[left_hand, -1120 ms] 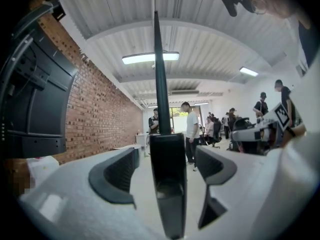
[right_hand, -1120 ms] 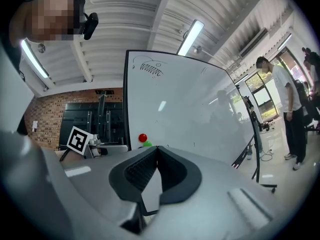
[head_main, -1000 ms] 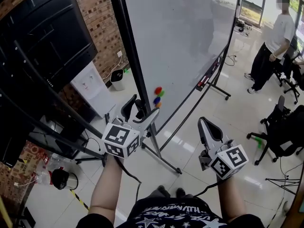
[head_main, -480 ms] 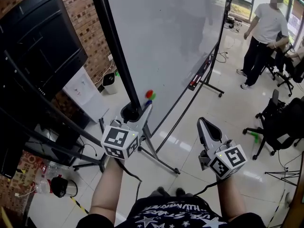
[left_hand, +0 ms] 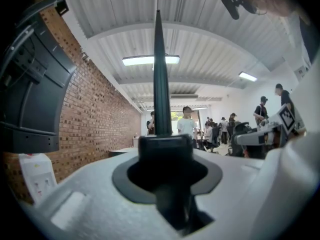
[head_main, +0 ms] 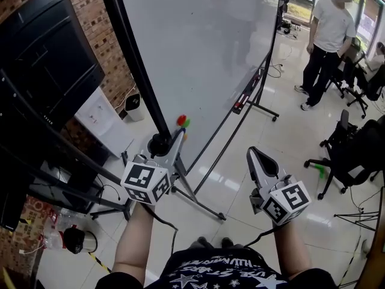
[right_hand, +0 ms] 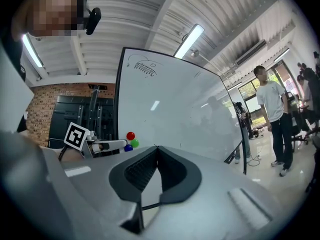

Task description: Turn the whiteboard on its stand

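Note:
The large whiteboard [head_main: 204, 47] stands on a wheeled stand, its black side frame [head_main: 135, 71] running down toward me. My left gripper [head_main: 165, 142] is at that frame's lower end with its jaws closing on it. In the left gripper view the black frame bar [left_hand: 161, 99] fills the gap between the white jaws. My right gripper [head_main: 252, 155] hangs free to the right, shut and holding nothing. In the right gripper view the board [right_hand: 175, 119] lies ahead, and the pads meet at the right gripper's [right_hand: 156, 151] tip. Coloured magnets [head_main: 182, 121] stick to the board near the left gripper.
The stand's legs [head_main: 198, 200] spread over the tiled floor by my feet. A black rack [head_main: 42, 71] and a white cabinet [head_main: 105, 122] line the brick wall at left. A person [head_main: 325, 41] stands at the back right, near black office chairs [head_main: 355, 155].
The left gripper has moved onto the board's black side frame and its jaws have narrowed around it. The person at the back has stepped left. The right gripper has barely moved.

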### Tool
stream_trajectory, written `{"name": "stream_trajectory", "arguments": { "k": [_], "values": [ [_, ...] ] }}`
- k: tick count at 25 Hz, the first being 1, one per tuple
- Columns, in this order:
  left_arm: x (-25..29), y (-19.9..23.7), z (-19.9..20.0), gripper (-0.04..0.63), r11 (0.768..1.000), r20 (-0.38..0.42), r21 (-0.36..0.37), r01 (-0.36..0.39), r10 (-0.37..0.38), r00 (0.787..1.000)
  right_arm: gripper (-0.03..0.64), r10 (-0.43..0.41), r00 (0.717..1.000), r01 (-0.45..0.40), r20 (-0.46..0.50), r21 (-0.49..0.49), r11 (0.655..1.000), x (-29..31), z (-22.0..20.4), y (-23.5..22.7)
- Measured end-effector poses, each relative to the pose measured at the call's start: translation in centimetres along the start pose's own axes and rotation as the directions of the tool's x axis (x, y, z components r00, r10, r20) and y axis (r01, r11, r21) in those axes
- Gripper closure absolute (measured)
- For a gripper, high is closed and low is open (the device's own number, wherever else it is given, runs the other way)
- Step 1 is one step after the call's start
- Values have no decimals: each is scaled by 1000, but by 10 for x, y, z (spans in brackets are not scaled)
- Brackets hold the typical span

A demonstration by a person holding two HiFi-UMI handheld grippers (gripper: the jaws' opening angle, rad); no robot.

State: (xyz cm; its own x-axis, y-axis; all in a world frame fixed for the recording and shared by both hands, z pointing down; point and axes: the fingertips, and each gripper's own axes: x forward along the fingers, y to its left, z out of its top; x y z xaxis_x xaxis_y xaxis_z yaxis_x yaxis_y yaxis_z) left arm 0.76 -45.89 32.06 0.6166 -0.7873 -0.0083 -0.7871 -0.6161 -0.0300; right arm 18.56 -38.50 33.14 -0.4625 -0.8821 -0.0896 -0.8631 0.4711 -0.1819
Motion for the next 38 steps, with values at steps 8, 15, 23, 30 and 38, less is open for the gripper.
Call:
{"name": "stream_trajectory", "arguments": {
  "k": [8,15,23,30,38],
  "values": [
    [-13,-6,-1,465,1000,5,1,-14,14,1000,609,59,998,-59,-9,-17,998,11,-4,13],
    [-21,-14,1,465,1000,13,0,-23,23,1000,609,113,994,-113,4,-13,993,13,3,24],
    [-41,-25,5,464,1000,21,10,-29,29,999,609,174,985,-174,-4,-13,985,4,4,27],
    [-58,-33,7,465,1000,34,8,-30,30,999,609,201,979,-202,-31,-32,979,-6,-3,37],
    [-75,-38,7,465,1000,34,-5,-23,23,999,609,148,989,-149,-27,-40,988,-20,-4,63]
  ]
}}
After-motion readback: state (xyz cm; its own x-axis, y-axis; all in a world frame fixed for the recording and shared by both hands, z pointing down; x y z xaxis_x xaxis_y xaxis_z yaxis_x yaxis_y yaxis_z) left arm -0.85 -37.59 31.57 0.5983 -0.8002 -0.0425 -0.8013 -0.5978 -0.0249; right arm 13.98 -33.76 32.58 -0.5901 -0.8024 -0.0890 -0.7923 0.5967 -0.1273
